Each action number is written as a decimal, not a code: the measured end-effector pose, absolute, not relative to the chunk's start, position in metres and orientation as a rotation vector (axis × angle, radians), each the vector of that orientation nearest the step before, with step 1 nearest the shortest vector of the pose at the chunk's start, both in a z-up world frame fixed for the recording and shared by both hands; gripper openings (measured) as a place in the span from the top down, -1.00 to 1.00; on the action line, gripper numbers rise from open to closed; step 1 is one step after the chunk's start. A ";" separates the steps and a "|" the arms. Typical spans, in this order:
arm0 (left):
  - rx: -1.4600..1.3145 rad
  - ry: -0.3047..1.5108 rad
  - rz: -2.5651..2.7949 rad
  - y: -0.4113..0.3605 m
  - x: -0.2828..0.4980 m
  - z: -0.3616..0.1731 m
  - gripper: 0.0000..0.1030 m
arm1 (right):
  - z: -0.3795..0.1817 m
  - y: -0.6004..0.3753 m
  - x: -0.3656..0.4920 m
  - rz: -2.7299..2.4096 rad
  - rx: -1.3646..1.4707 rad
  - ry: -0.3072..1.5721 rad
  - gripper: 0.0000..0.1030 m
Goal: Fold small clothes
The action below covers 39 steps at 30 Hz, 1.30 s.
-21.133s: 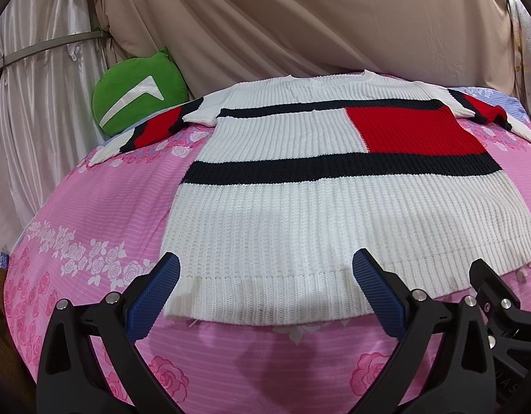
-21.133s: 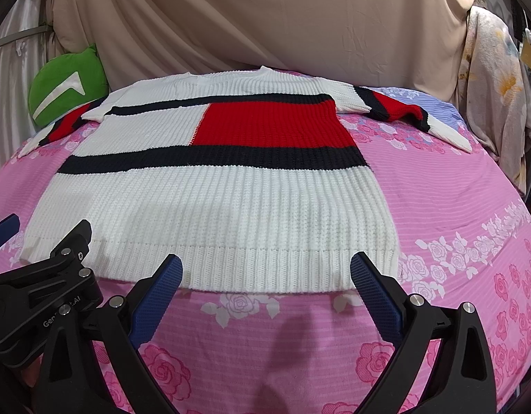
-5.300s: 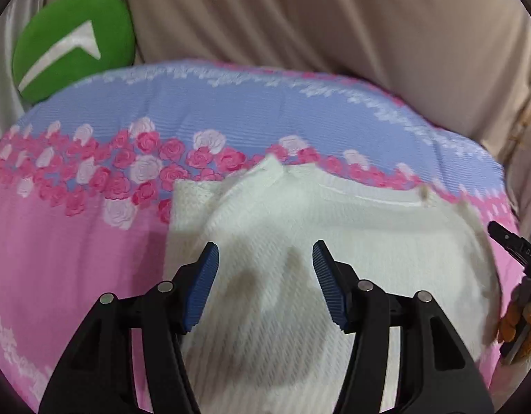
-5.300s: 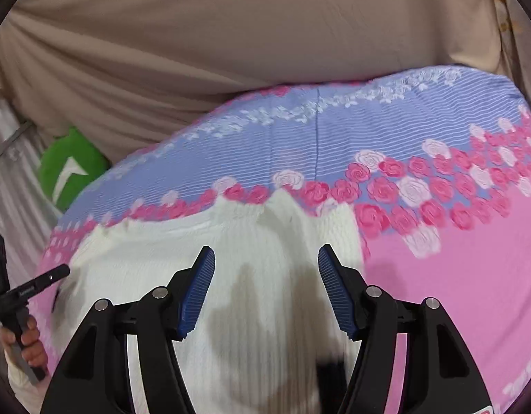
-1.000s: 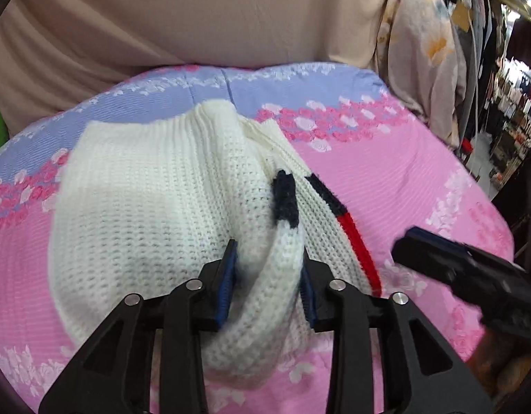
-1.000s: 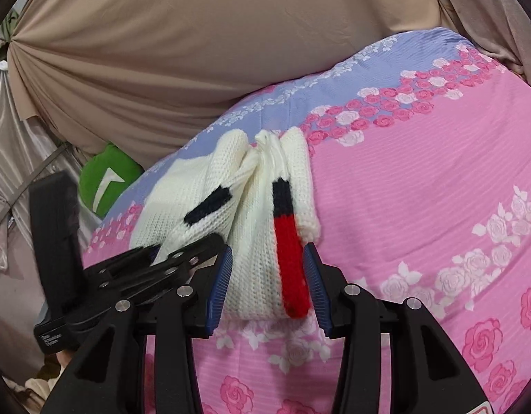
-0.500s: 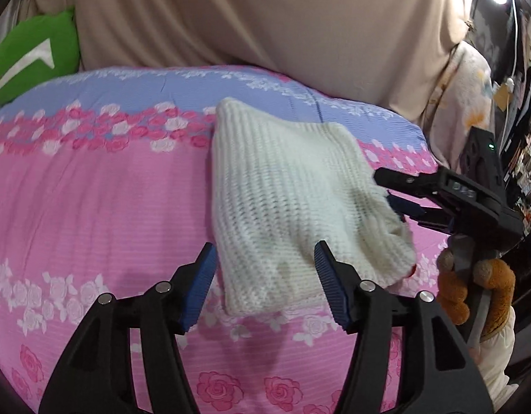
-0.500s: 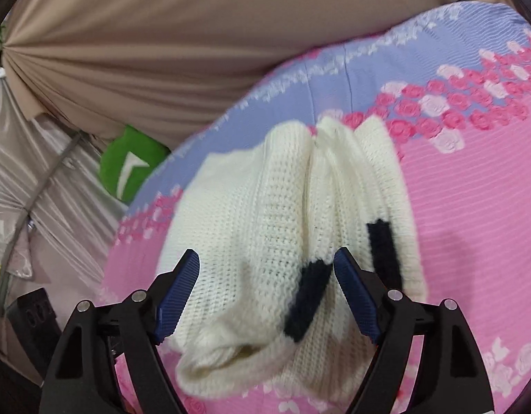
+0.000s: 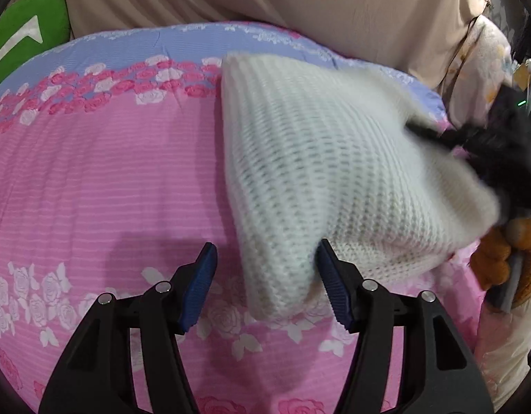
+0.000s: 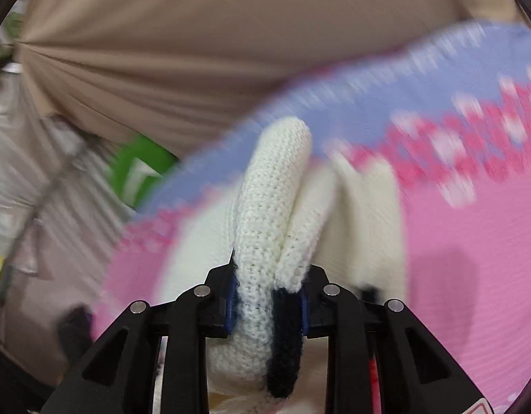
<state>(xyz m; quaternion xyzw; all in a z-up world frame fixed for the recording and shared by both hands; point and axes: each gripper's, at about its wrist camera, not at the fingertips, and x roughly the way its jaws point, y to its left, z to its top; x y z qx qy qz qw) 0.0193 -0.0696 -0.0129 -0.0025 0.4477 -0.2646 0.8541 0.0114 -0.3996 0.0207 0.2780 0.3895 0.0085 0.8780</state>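
While the folded sweater (image 9: pixel 334 179) lies on the bed (image 9: pixel 103 179), its long axis runs from the lilac band at the far end toward the near right, so the bundle sits ahead and to the right of the left tongs (image 9: pixel 267 286) and directly within the right tongs (image 10: pixel 267 302). The bed carries a pink cover printed with roses; a tan drape (image 9: pixel 265 0) hangs behind it, and a green cushion (image 9: pixel 23 38) rests at the far left corner. In the right wrist view the sweater rises in thick cream rolls, one with a dark band at its near end. The right tongs have just been closing and now pinch these rolls between narrow jaws, making the right hand the nearer one. The left tongs have just been opening; their jaws stand moderately wide, the near corner of the sweater between them, the right pad touching the knit and the left pad clear of it. Judged from this layout, the next adjustment depends on the right-side grip.
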 end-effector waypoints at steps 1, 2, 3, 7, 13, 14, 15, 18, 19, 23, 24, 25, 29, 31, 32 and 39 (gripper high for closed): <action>-0.013 0.933 -0.559 -0.070 0.020 -0.014 -0.15 | 0.016 -0.405 0.005 0.051 0.627 0.766 0.51; -0.006 0.935 -0.553 -0.071 0.020 -0.013 -0.15 | 0.018 -0.406 -0.002 0.059 0.648 0.749 0.46; -0.008 0.939 -0.553 -0.071 0.020 -0.012 -0.15 | 0.028 -0.405 -0.011 0.035 0.643 0.727 0.33; -0.020 0.927 -0.561 -0.065 0.013 0.002 -0.11 | 0.066 -0.384 -0.045 -0.025 0.494 0.645 0.21; -0.061 0.823 -0.615 -0.061 -0.002 0.044 -0.14 | 0.066 -0.336 -0.076 0.071 0.399 0.651 -0.25; -0.063 0.820 -0.628 -0.065 -0.002 0.046 -0.16 | 0.059 -0.333 -0.076 0.073 0.390 0.670 -0.25; -0.059 0.823 -0.632 -0.069 0.000 0.046 -0.17 | 0.051 -0.330 -0.074 0.062 0.372 0.691 -0.22; -0.021 0.864 -0.599 -0.085 0.011 0.032 -0.15 | 0.035 -0.322 -0.068 0.015 0.323 0.756 0.82; -0.008 0.883 -0.583 -0.087 0.014 0.027 -0.13 | 0.038 -0.325 -0.075 0.051 0.371 0.731 0.83; 0.025 0.942 -0.540 -0.084 0.016 0.006 -0.07 | 0.055 -0.342 -0.111 0.060 0.445 0.630 0.84; 0.024 0.961 -0.541 -0.082 0.016 0.000 -0.07 | 0.046 -0.350 -0.112 0.048 0.467 0.659 0.85; 0.016 0.981 -0.543 -0.080 0.017 -0.007 -0.07 | 0.035 -0.355 -0.110 0.018 0.473 0.697 0.85; 0.032 0.964 -0.535 -0.081 0.013 -0.012 -0.09 | 0.005 -0.358 -0.104 -0.007 0.496 0.777 0.87; 0.043 0.958 -0.530 -0.082 0.011 -0.012 -0.10 | 0.017 -0.354 -0.104 -0.010 0.478 0.772 0.81; 0.043 0.959 -0.531 -0.082 0.012 -0.011 -0.10 | 0.023 -0.354 -0.105 -0.005 0.475 0.765 0.72; 0.038 0.956 -0.528 -0.083 0.011 -0.012 -0.12 | 0.086 -0.369 -0.084 0.004 0.428 0.601 -0.02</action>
